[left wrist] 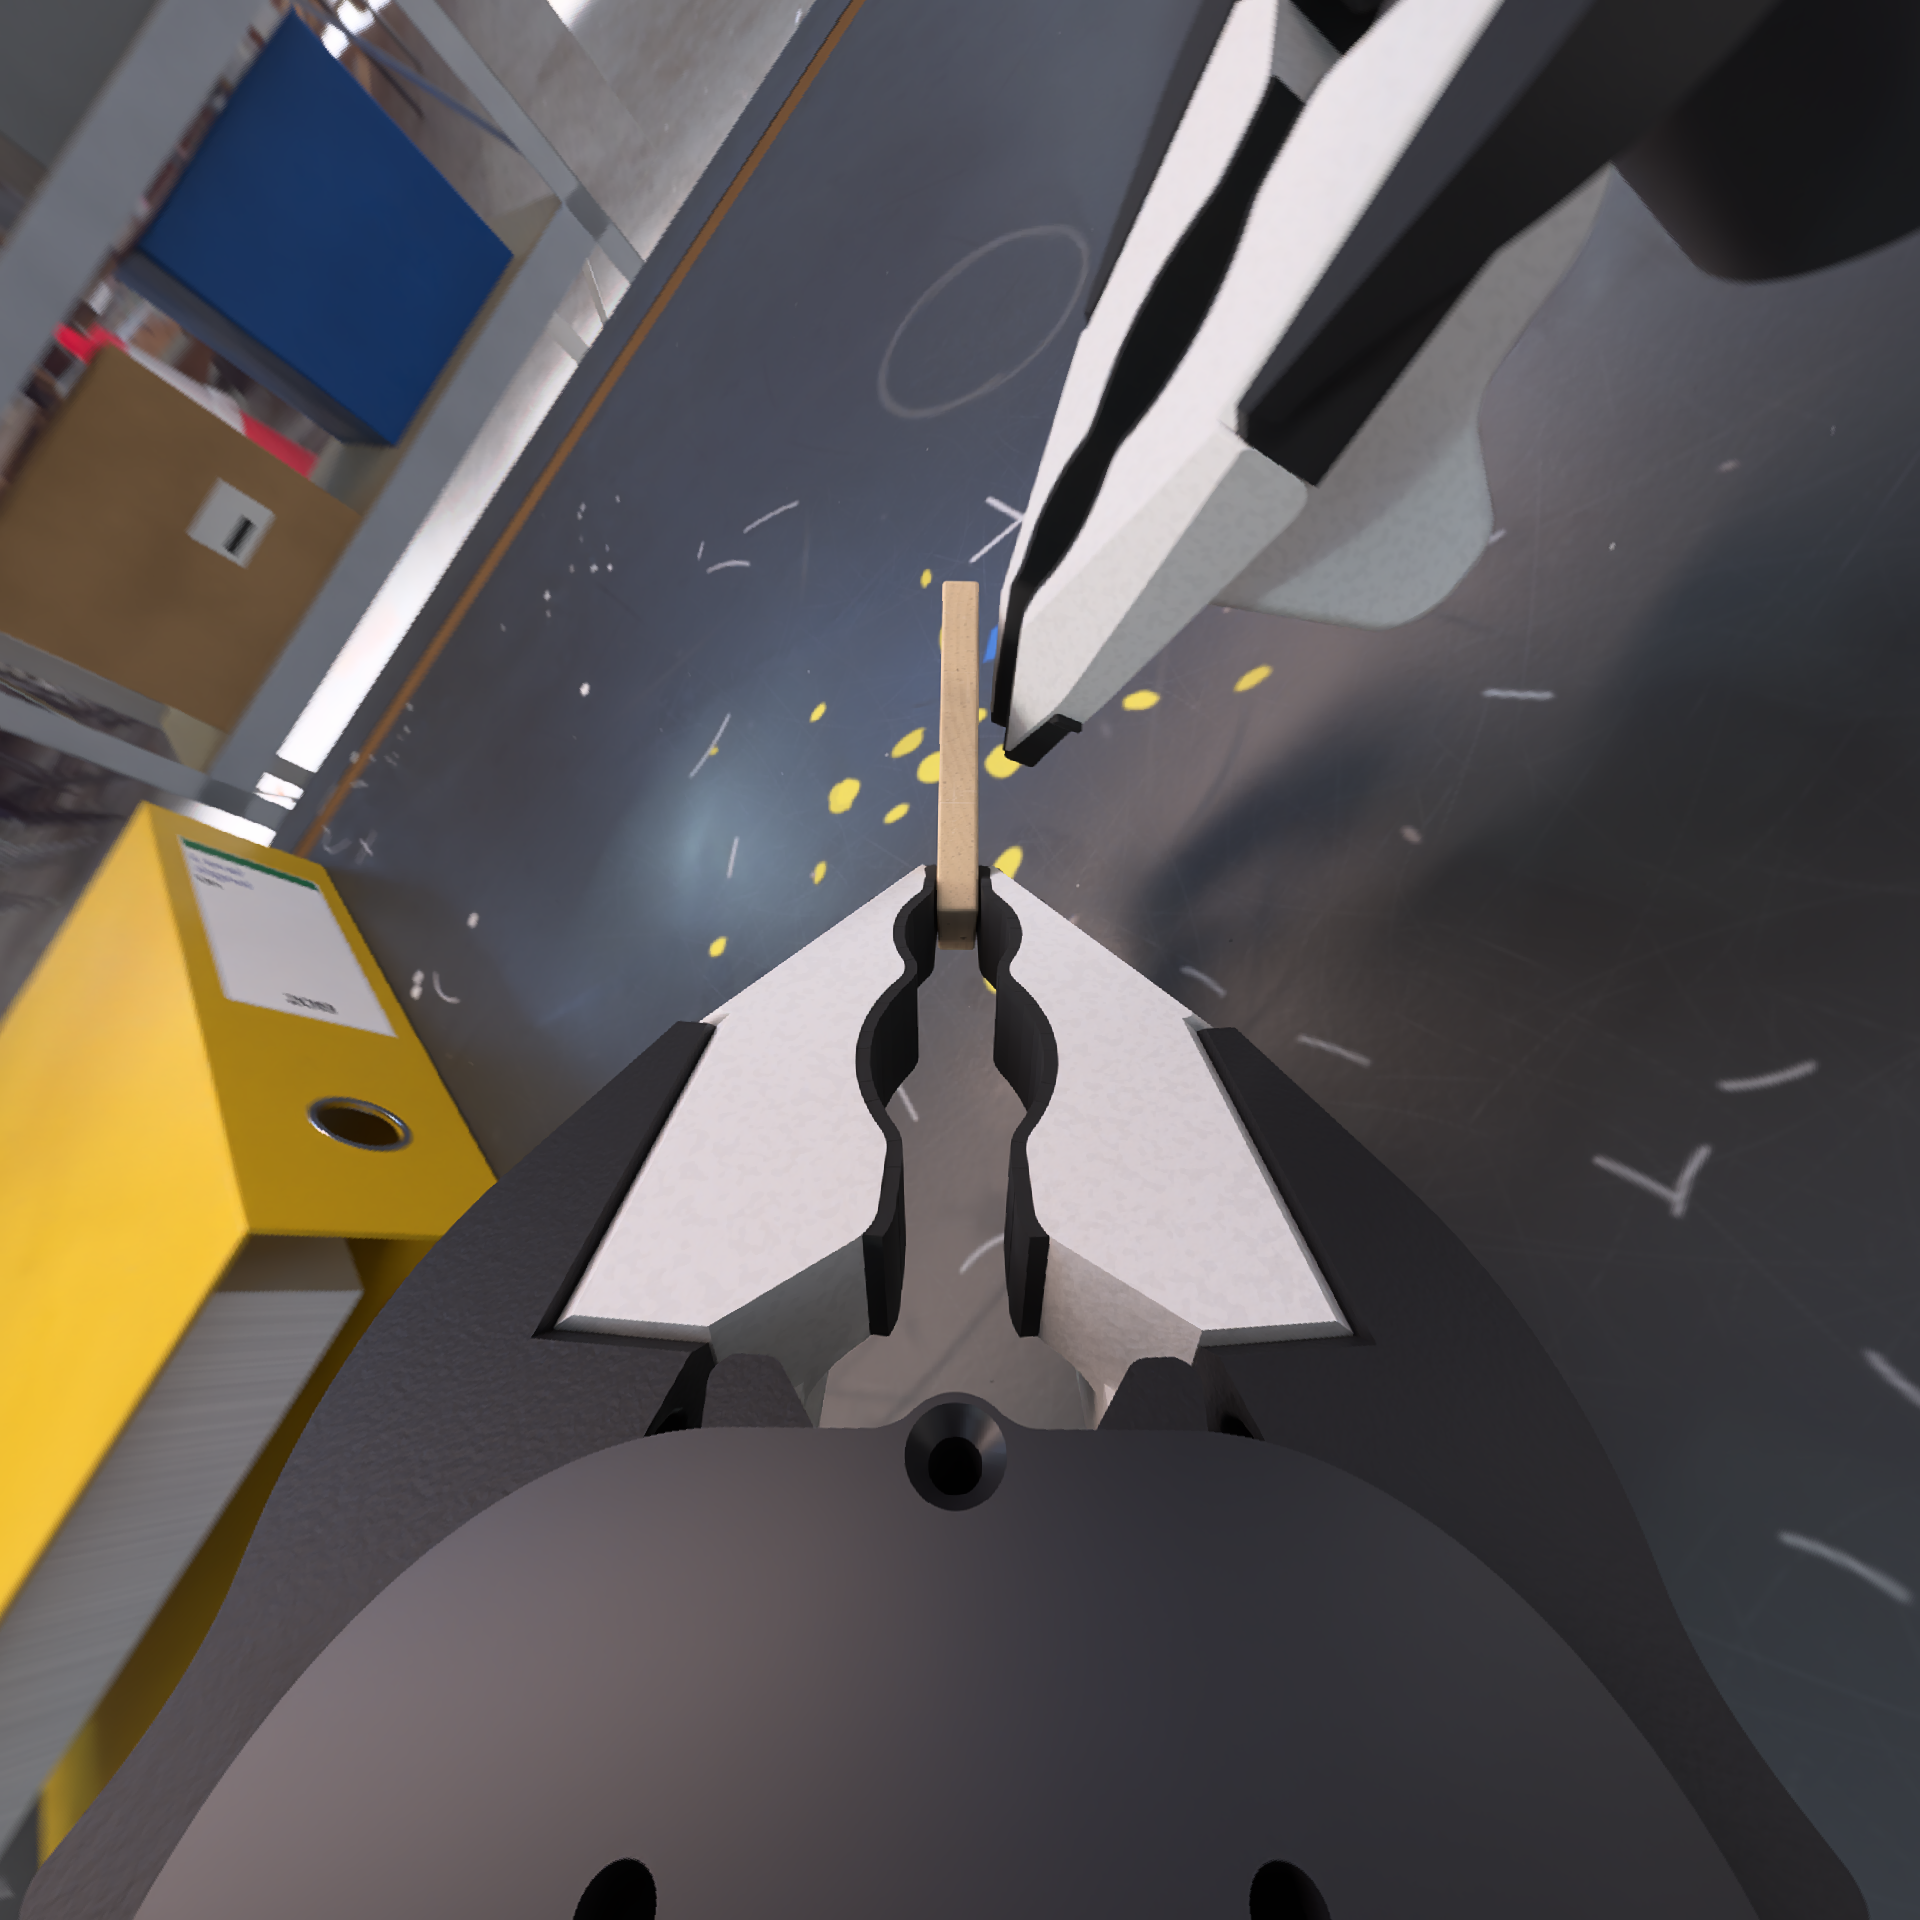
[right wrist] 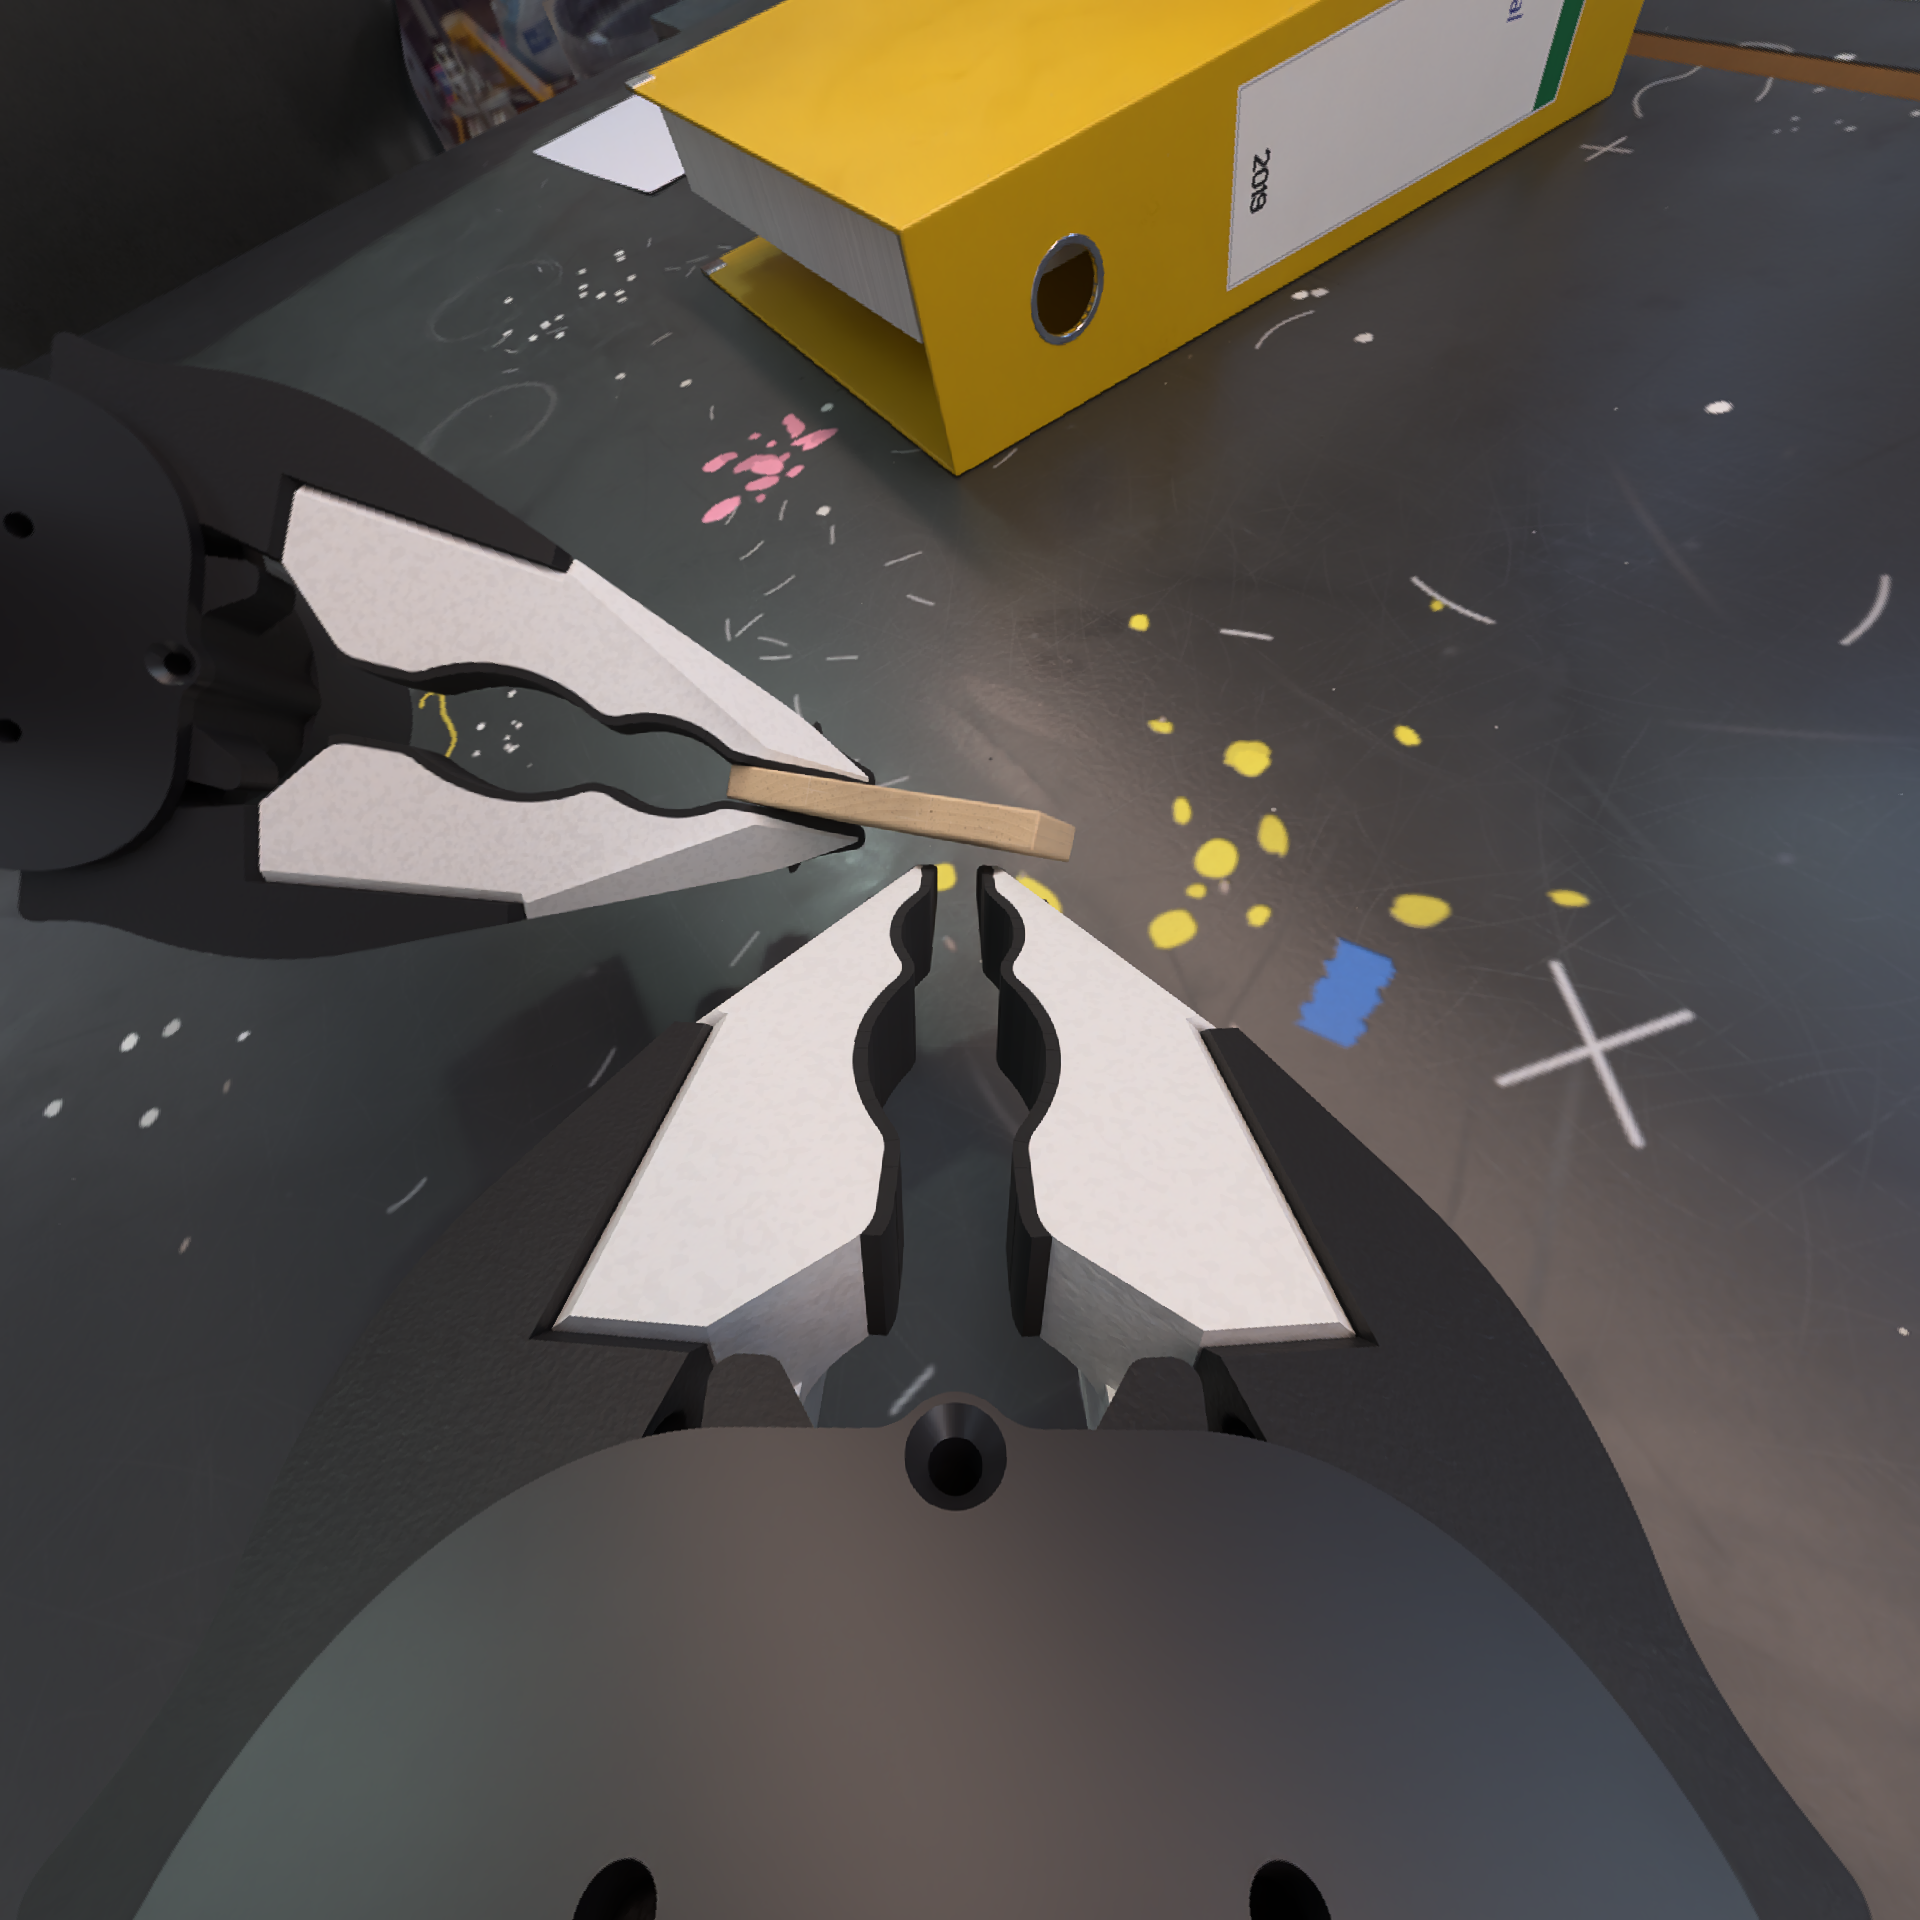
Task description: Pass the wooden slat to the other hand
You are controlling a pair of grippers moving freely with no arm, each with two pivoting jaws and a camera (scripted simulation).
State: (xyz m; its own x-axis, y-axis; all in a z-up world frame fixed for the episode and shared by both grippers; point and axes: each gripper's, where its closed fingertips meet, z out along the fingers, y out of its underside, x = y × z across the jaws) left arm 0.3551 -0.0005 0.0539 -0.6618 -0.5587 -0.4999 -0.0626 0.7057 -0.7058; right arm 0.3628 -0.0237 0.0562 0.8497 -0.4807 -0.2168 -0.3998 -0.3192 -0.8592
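The wooden slat (left wrist: 958, 748) is a thin pale strip. My left gripper (left wrist: 956, 904) is shut on its near end and holds it above the table, pointing straight ahead. In the right wrist view the slat (right wrist: 935, 816) sticks out to the right from the left gripper (right wrist: 847, 810). My right gripper (right wrist: 956, 878) is empty, its jaws a narrow gap apart, with its tips just short of the slat's free half. In the left wrist view the right gripper (left wrist: 1029, 732) comes down from the upper right, with its tips close beside the slat.
A yellow binder (right wrist: 1195, 208) lies on the dark scratched table (right wrist: 1455, 520); it is at the left in the left wrist view (left wrist: 156, 1091). A white sheet (right wrist: 613, 145) lies behind it. A shelf with a blue box (left wrist: 312, 229) and a brown box (left wrist: 135, 540) stands beyond the table's edge.
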